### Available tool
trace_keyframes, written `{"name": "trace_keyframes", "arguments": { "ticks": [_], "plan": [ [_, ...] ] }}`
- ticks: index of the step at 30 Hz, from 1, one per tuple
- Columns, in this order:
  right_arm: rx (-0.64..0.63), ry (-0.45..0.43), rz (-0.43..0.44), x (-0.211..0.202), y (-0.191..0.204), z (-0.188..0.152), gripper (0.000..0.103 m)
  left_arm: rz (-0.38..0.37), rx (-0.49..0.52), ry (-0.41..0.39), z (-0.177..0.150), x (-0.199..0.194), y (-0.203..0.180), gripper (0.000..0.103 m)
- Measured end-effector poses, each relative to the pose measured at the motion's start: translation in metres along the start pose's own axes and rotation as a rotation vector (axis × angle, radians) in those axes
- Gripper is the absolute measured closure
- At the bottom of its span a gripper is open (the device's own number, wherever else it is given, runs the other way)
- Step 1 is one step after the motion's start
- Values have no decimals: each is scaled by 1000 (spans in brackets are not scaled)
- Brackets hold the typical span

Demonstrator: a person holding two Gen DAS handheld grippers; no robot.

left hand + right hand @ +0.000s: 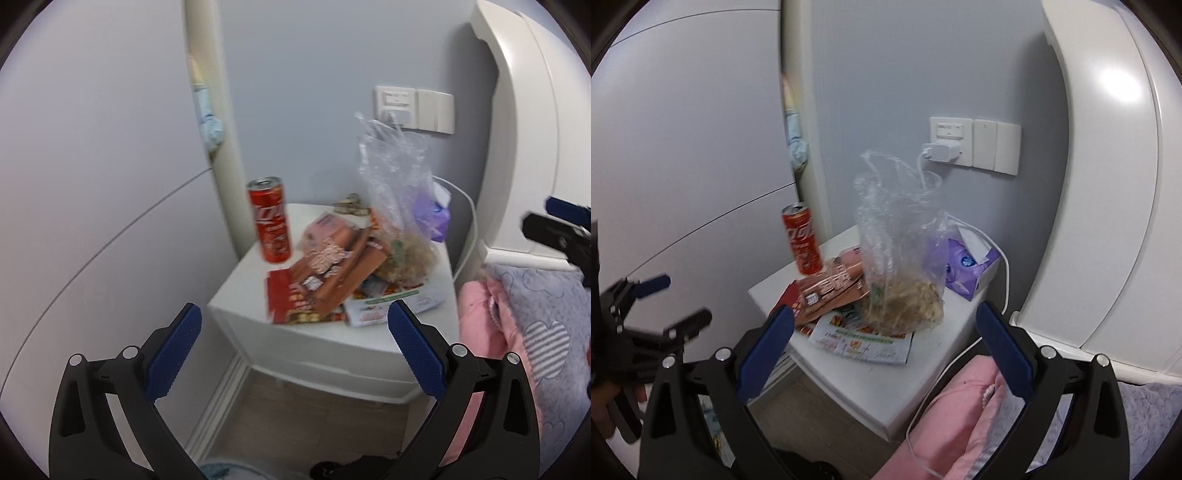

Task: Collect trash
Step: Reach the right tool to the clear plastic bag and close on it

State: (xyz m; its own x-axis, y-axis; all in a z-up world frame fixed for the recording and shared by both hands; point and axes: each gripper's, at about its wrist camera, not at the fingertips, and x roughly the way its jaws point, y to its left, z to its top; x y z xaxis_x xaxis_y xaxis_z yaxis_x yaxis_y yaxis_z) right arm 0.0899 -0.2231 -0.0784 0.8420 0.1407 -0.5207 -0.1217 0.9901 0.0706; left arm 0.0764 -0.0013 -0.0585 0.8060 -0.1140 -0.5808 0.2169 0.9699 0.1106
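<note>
Both grippers are held short of the white nightstand (325, 343), the left gripper (293, 325) and the right gripper (884, 325) each with jaws spread wide and nothing between them. No trash has been collected, as far as can be judged: every piece is seen lying on the nightstand top, and no bin or collecting bag can be made out in either view.

On the nightstand's left side a red soda can (269, 219) is stood upright, near the rear edge. Just right of it, toward the middle, brown snack wrappers (325, 273) are piled over a red packet (280, 295), and printed flyers (864, 341) are spread beneath them at the front edge. Right of the wrappers, a crumpled clear plastic bag (901, 258) with food scraps at its bottom is stood on the flyers. At the nightstand's far right rear corner a purple tissue box (967, 267) is placed; it is probably not trash. All pickups are judged to be left.
</note>
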Motion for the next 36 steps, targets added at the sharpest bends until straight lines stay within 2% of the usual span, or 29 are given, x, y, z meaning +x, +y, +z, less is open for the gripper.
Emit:
{"name": "trace_keyframes", "arguments": {
  "ticks": [5,9,11,17,20,24,29,33,34,35,36],
  "plan": [
    [3,-12,1,27,-12,17,7,-153,8,-1,15,30,-19,5],
    [-21,-28,40,57,-27,32,7,-229,64,-33,33,55,-39,5],
    [-16,-29,94,73,-39,39,7,-252,100,-46,40,65,-47,5],
    [-35,-1,172,114,-68,49,7,-321,142,-44,64,106,-61,5],
    [-64,5,179,128,-72,52,7,-367,138,-30,72,126,-66,5],
    [-81,30,183,151,-80,54,7,-372,161,-15,75,151,-75,7],
    [-108,37,184,175,-82,56,7,-354,193,-18,81,175,-83,17],
    [-77,46,193,193,-90,55,7,-352,193,-14,84,193,-83,18],
    [-75,44,193,194,-90,55,12,-357,193,-15,85,197,-83,18],
    [-75,43,199,197,-91,55,22,-363,192,-16,86,200,-84,18],
    [-73,52,213,200,-91,54,24,-370,192,-13,86,205,-84,19]
  ]
}}
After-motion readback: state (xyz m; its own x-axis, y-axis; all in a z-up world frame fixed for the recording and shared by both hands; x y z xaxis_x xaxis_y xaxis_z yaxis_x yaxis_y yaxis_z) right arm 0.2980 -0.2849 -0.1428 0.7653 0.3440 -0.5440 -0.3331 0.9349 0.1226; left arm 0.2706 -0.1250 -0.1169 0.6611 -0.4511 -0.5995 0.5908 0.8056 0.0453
